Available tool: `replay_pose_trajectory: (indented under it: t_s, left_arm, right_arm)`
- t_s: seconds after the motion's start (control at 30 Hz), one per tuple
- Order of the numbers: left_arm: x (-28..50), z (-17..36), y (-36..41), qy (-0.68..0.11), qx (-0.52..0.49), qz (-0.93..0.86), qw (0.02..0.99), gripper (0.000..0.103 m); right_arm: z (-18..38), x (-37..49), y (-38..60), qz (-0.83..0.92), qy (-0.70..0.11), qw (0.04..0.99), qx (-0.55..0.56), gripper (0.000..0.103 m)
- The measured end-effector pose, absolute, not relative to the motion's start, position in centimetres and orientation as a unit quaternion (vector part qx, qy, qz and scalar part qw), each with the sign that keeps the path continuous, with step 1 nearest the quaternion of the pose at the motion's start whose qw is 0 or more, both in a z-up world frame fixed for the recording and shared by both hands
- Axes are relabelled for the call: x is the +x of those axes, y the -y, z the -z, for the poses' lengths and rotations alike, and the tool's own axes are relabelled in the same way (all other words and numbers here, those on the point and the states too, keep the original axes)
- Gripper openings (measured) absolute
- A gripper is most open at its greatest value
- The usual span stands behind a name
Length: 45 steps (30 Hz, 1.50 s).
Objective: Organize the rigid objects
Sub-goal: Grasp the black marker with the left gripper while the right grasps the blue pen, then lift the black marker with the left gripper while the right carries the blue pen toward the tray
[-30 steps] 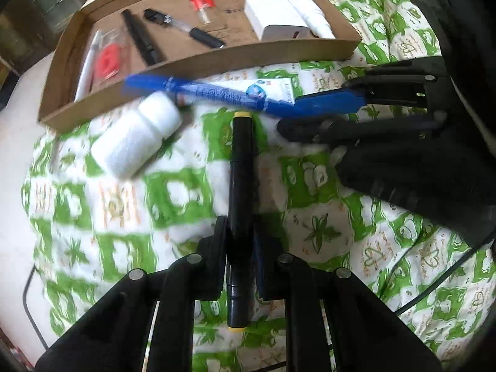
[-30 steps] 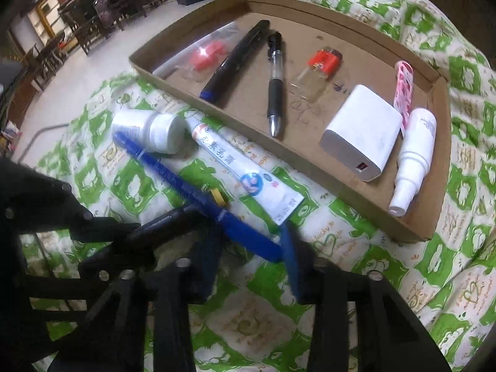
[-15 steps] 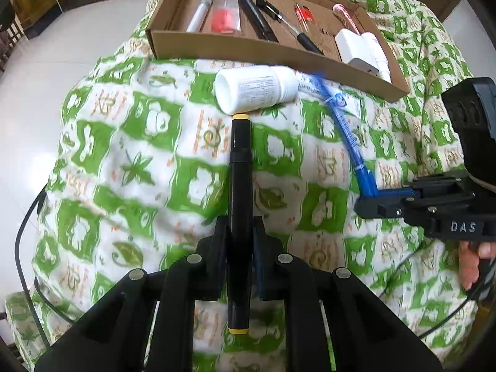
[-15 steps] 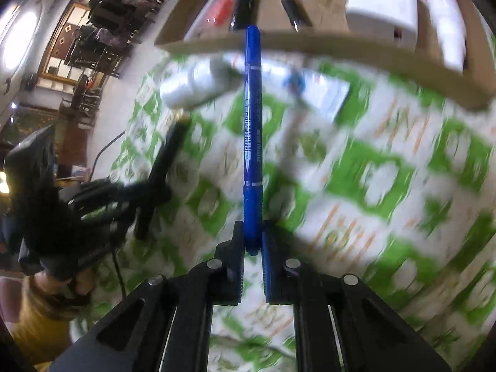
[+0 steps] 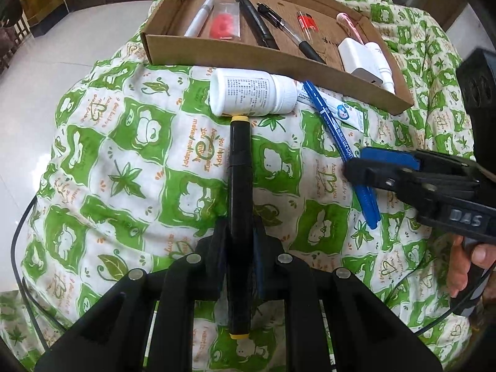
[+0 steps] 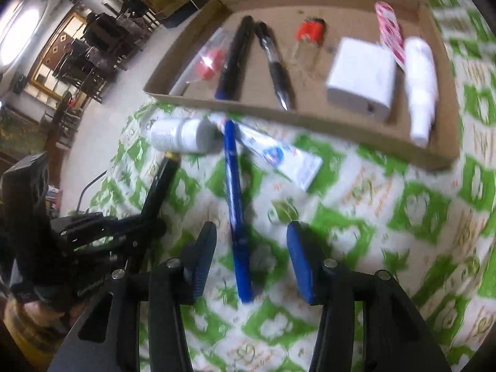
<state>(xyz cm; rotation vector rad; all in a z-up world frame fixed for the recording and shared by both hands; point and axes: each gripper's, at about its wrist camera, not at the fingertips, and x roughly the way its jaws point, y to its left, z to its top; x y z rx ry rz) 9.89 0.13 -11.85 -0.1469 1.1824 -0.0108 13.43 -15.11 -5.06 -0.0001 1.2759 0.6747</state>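
Note:
My left gripper (image 5: 238, 232) is shut on a black marker (image 5: 238, 167) with yellow ends; the marker's far tip reaches the lying white bottle (image 5: 251, 96). A blue pen (image 6: 235, 204) lies on the green-patterned cloth between the fingers of my right gripper (image 6: 251, 248). Its jaws are opening and the blue pads stand clear of the pen on both sides. In the left wrist view the right gripper (image 5: 387, 167) hovers over the blue pen (image 5: 334, 130). A toothpaste tube (image 6: 285, 158) lies under the pen's far end, in front of the cardboard tray (image 6: 310, 121).
The cardboard tray (image 5: 248, 55) holds black pens, a red lighter, a white charger (image 6: 362, 77), a white spray bottle (image 6: 418, 86), a pink item and a bagged red item. A hand (image 5: 465, 263) grips the right tool. A black cable (image 5: 18, 241) hangs at the cloth's left edge.
The right gripper closed on the blue pen and lifted it, then spread its jaws; the pen now lies loose on the cloth. The left gripper drew back from the tray, still holding the marker.

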Motion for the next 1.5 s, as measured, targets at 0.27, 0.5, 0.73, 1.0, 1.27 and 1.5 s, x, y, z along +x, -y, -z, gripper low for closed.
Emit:
replay_pose_trajectory:
  t_s: [0.27, 0.5, 0.73, 1.0, 1.27, 1.5]
  left_arm:
    - [9.1, 11.0, 1.5, -0.55, -0.061, 0.003, 0.833, 0.012]
    - [8.2, 9.1, 2.3, -0.53, -0.059, 0.005, 0.846, 0.012]
    - [7.8, 8.3, 2.9, -0.52, -0.054, 0.007, 0.852, 0.012]
    - [7.4, 7.8, 2.7, -0.512, -0.058, 0.009, 0.857, 0.012]
    - [7.0, 7.0, 2.7, -0.5, -0.056, 0.013, 0.864, 0.012]
    - [6.3, 6.1, 2.1, -0.484, -0.078, 0.023, 0.871, 0.012]
  right_arm:
    - [5.7, 12.1, 13.8, -0.293, -0.565, 0.77, -0.047, 0.009]
    - [4.6, 12.1, 15.8, -0.307, -0.561, 0.769, 0.017, 0.009]
    - [3.7, 11.7, 17.2, -0.322, -0.55, 0.77, 0.034, 0.009]
    - [3.2, 11.6, 17.1, -0.328, -0.535, 0.777, 0.042, 0.009]
    - [3.0, 11.6, 17.1, -0.326, -0.532, 0.781, 0.041, 0.009]
    - [2.7, 11.6, 17.3, -0.325, -0.523, 0.786, 0.047, 0.009]
